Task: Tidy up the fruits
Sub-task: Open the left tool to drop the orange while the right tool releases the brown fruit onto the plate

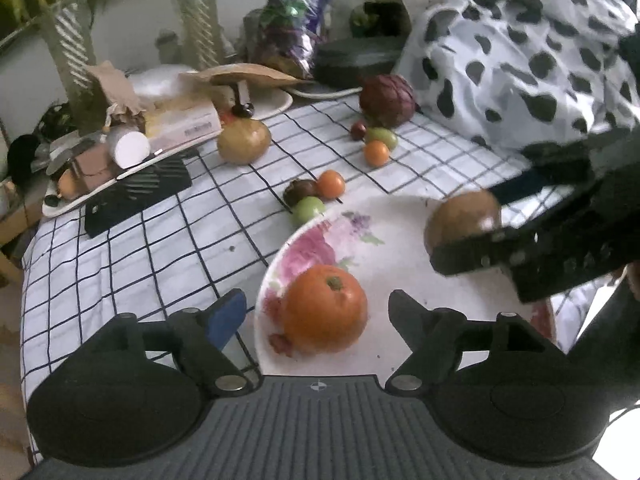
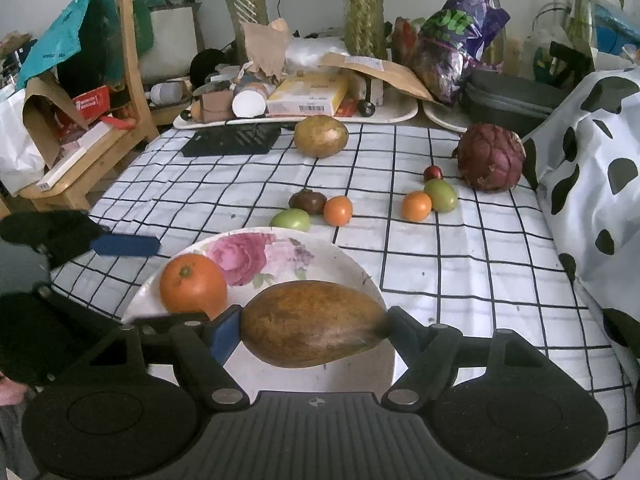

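A floral white plate (image 1: 400, 240) (image 2: 320, 252) lies on the checked cloth and holds a large orange tomato (image 1: 325, 308) (image 2: 193, 288). My right gripper (image 2: 314, 330) (image 1: 472, 236) is shut on a brown oval fruit (image 2: 314, 322) (image 1: 462, 216) just above the plate. My left gripper (image 1: 318, 312) is open around the orange tomato, its jaws apart from it. Beyond the plate lie a green tomato (image 2: 291, 219), a dark tomato (image 2: 307, 201), a small orange tomato (image 2: 338, 210), another orange-and-green pair (image 2: 430, 200), a tan round fruit (image 2: 321, 136) and a purple artichoke-like fruit (image 2: 490, 158).
A black grid piece (image 2: 234, 140) lies at the cloth's far left. Trays of clutter (image 2: 296, 100) line the back edge. A spotted cloth (image 2: 592, 184) covers the right side. A wooden chair (image 2: 88, 120) stands left of the table.
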`<state>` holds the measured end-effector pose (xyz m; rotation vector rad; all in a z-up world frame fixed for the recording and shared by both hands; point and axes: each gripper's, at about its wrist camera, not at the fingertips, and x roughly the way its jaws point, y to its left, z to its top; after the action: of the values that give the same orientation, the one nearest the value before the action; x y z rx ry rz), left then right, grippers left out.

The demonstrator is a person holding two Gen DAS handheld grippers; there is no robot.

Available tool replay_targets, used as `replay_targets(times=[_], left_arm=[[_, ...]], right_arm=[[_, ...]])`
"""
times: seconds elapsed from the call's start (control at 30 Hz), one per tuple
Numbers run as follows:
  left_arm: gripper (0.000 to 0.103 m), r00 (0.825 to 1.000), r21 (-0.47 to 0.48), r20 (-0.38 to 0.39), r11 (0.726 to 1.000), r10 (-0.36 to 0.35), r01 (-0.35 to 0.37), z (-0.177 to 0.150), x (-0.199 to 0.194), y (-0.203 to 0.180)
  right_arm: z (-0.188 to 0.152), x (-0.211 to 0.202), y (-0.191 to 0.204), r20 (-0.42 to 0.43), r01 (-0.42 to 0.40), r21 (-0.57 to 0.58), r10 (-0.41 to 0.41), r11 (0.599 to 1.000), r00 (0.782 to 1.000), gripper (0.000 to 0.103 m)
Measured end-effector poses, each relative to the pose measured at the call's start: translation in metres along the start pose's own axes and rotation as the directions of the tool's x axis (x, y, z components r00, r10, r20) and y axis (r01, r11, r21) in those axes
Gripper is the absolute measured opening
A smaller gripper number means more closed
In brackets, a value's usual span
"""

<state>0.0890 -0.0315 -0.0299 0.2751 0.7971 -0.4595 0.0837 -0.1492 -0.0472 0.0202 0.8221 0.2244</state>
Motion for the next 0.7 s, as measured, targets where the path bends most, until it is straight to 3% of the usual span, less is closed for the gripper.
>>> replay_targets(times=[0.3, 0.6, 0.67, 0.7], left_arm=[[0.077, 0.998, -0.049, 0.025, 0.998, 0.051, -0.050, 0.002, -0.017, 0.013], [0.077, 0.998, -0.102, 0.029, 0.993, 0.054, -0.051, -0.002, -0.023, 0.019], [0.077, 0.998, -0.097, 0.027, 0.994, 0.052, -0.050, -0.003, -0.023, 0.017], [0.077, 0.998, -0.093, 0.027, 0.994, 0.053, -0.050, -0.004, -0.023, 0.016]], right_arm=[[-0.001, 0.009, 0.009, -0.041, -0.017, -0.040, 0.016, 0.999, 0.999, 0.078], [-0.012, 0.027, 0.035, -0.091, -0.011, -0.210, -0.009, 0.978, 0.996, 0.079], [-0.012, 0.026, 0.038, -0.052, 0.009, -0.227, -0.022, 0.974, 0.998, 0.089], [-0.011, 0.024, 0.038, -0.030, 0.024, -0.227, -0.031, 0.974, 0.999, 0.099]])
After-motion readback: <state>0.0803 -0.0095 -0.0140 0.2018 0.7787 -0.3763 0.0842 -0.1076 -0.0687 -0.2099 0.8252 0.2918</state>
